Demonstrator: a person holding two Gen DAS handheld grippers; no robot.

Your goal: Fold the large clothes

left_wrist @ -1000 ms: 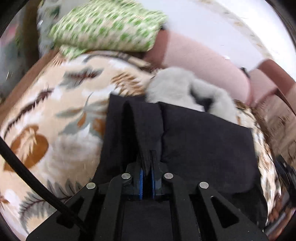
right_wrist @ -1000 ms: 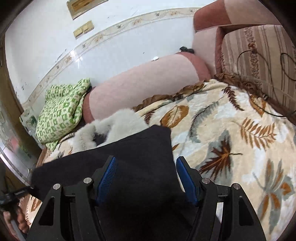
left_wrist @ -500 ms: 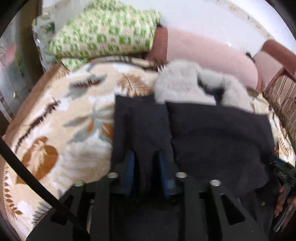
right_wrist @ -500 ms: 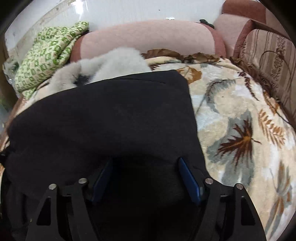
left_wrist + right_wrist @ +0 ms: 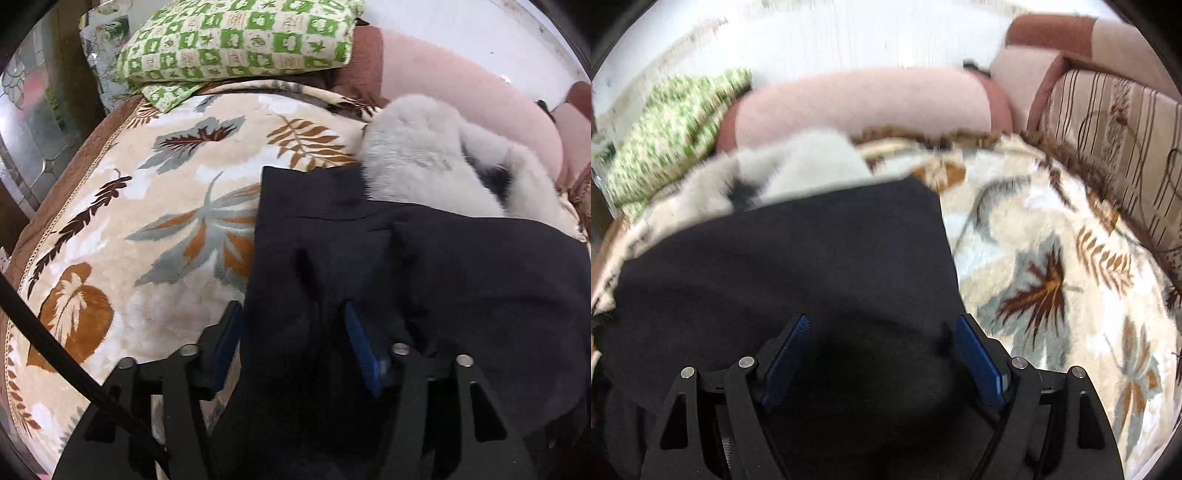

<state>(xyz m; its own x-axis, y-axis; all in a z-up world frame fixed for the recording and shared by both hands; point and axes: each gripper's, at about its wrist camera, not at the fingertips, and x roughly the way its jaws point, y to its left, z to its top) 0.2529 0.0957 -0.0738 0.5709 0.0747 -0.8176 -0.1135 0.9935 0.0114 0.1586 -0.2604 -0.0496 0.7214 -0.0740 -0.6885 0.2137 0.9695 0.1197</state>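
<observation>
- Leaf-print blanket [image 5: 155, 206]: black garment [image 5: 461, 280] lies on it, part-folded, fur collar [image 5: 417, 158] at far end.
- Left gripper [image 5: 291, 332]: jaws apart, loose fold between them.
- Right gripper [image 5: 882, 350]: jaws wide, nothing gripped.
- Judgement: further folds remain.

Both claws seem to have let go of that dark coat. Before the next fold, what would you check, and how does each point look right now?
1. Left claw open: ok.
2. Right claw open: ok.
3. Coat lying on the blanket, not hanging off: cannot tell, its near edge is hidden.
4. Folded flap lying flat on the coat: ok.
5. Fur collar tucked in: not ok, it sticks out at the far end.
6. Pillow apart from the coat: ok.
</observation>
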